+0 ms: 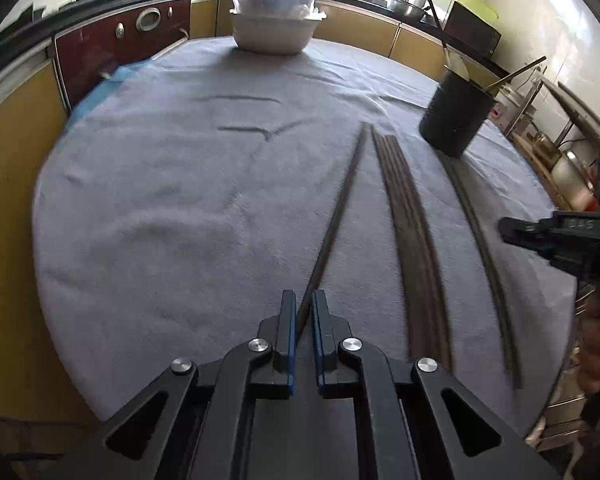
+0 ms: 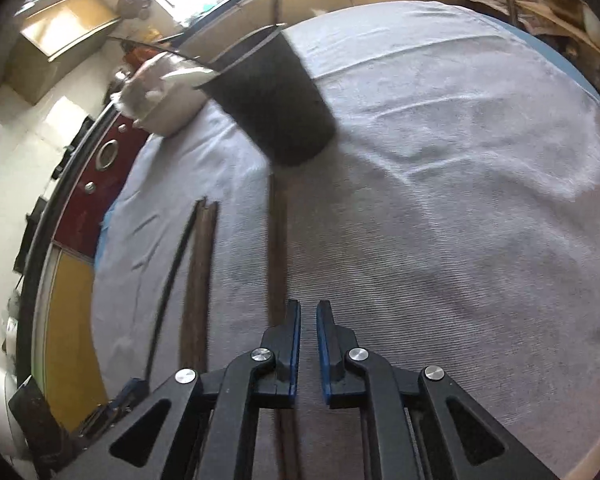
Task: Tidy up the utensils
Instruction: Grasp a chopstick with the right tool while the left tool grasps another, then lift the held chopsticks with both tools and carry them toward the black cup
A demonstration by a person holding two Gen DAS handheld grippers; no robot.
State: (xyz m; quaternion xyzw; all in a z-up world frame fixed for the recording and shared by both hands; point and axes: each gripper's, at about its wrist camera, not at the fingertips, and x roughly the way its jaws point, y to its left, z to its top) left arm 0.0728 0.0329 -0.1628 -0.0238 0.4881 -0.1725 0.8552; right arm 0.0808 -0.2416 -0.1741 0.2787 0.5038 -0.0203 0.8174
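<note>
My left gripper is shut on the near end of one thin dark chopstick, which runs away over the grey cloth. Right of it lies a bundle of brown chopsticks, then a single one. Beyond them a black utensil cup stands with several utensils sticking out. My right gripper hovers low over the cloth, pads nearly together with nothing between them. A brown chopstick lies just left of its left finger, pointing toward the cup. The right gripper also shows at the right edge of the left wrist view.
A white bowl topped with a plastic-wrapped bundle sits at the far edge of the round, cloth-covered table. Kitchen cabinets and a dark red appliance front stand behind the table. Bare cloth stretches to the left.
</note>
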